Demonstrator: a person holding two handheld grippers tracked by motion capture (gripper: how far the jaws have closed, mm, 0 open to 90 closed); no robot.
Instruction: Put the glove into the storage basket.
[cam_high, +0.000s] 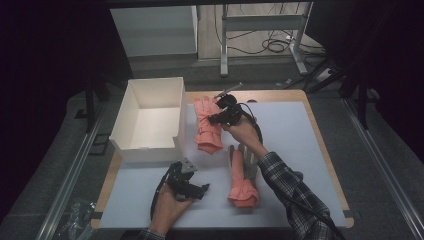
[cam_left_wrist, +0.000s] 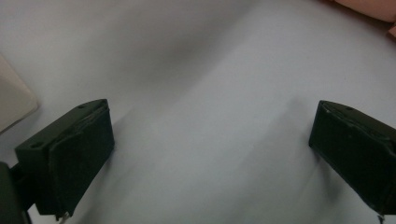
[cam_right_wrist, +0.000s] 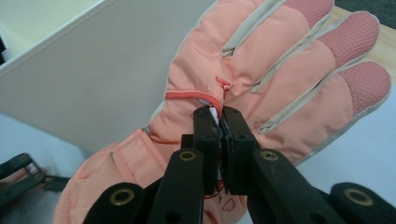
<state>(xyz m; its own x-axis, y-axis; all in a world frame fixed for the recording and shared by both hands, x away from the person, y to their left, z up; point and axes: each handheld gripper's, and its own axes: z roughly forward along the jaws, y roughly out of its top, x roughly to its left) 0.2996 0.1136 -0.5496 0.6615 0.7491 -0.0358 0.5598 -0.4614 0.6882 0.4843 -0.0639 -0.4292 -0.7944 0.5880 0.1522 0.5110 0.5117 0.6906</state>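
A pink glove (cam_high: 207, 125) lies beside the white box (cam_high: 150, 115), fingers pointing away from me. My right gripper (cam_high: 214, 117) is shut on it. In the right gripper view the jaws (cam_right_wrist: 219, 119) pinch a fold of fabric on the back of this glove (cam_right_wrist: 280, 70), which is lifted a little off the mat. A second pink glove (cam_high: 243, 175) lies flat on the white mat (cam_high: 300, 130), grey palm side up, under my right forearm. My left gripper (cam_high: 187, 179) rests near the front left of the mat. It is open (cam_left_wrist: 210, 140), with only bare mat between the jaws.
The open-topped white box stands at the back left, its wall (cam_right_wrist: 93, 70) close behind the held glove. The table's wooden edge (cam_high: 322, 145) frames the mat. Beyond the table are dark floor, cables and a metal stand (cam_high: 262, 30).
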